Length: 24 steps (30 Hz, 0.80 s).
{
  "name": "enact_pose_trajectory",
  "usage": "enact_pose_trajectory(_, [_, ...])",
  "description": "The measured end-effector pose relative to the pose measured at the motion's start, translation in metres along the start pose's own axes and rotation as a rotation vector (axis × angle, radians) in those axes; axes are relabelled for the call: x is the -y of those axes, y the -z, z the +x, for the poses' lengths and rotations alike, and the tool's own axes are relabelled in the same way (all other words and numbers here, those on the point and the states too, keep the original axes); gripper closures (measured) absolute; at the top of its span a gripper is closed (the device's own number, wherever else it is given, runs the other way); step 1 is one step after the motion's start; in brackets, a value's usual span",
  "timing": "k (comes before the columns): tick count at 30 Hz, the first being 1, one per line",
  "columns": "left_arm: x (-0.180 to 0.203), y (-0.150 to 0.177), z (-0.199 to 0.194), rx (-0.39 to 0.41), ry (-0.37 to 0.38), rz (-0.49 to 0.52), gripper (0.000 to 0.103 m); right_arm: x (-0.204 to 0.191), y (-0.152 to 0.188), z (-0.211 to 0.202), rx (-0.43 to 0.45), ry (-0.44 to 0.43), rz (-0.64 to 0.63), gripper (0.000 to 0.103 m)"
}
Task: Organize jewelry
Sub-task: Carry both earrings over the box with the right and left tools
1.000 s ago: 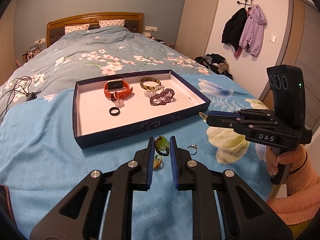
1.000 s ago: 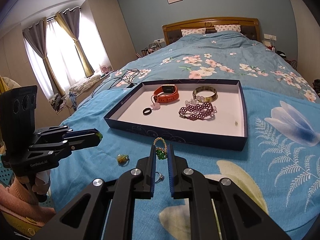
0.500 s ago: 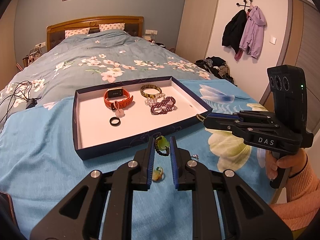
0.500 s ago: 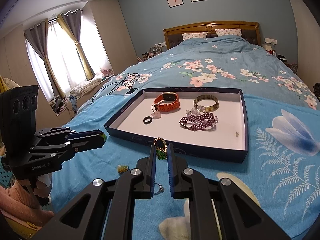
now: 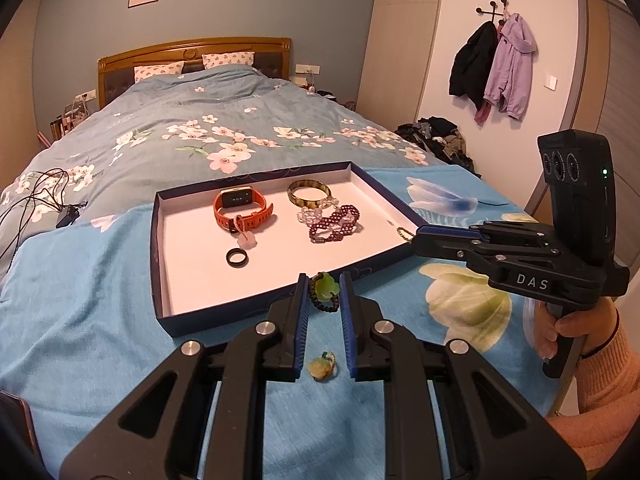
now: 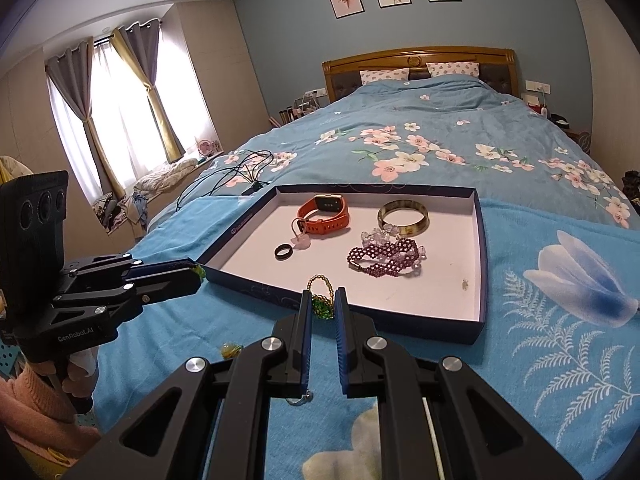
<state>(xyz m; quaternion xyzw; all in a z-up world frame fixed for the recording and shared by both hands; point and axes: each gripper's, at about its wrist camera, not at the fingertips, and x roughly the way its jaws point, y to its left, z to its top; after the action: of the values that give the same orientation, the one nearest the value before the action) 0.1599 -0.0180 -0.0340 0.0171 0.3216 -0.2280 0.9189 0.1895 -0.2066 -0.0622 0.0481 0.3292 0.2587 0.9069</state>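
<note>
**Both grippers loaded, tray just ahead**

Left gripper (image 5: 324, 292): fingers clenched on a dark beaded bracelet with a green stone pendant (image 5: 326, 290), held at the tips, above the bed (image 5: 80, 320). Right gripper (image 6: 323, 304): fingers clenched on a gold bead chain with a green bead cluster (image 6: 321, 298), loop poking out past the tips.

Handling, judged: both pieces light, limp, slippery beads; they will sag and swing, so pinch on the bead strand or the cluster, not the smooth stone. Stone pendant could chip if dropped hard.

On the bedspread near the left fingers lies a small yellow-green ring (image 5: 320, 366), loose; a thin silver ring (image 6: 301, 399) lies by the right fingers.

Farther: dark blue tray (image 5: 158, 280) with black ring (image 5: 237, 258), orange smartwatch (image 5: 240, 208), brown bangle (image 5: 309, 196), purple beaded bracelet (image 5: 334, 226).
</note>
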Motion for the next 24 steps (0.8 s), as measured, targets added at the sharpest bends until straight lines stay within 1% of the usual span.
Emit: enact_pose_trajectory(24, [-0.008,-0.008,0.013,0.001,-0.040,-0.006,0.088,0.008,-0.010,0.010,0.004,0.012,-0.002,0.094])
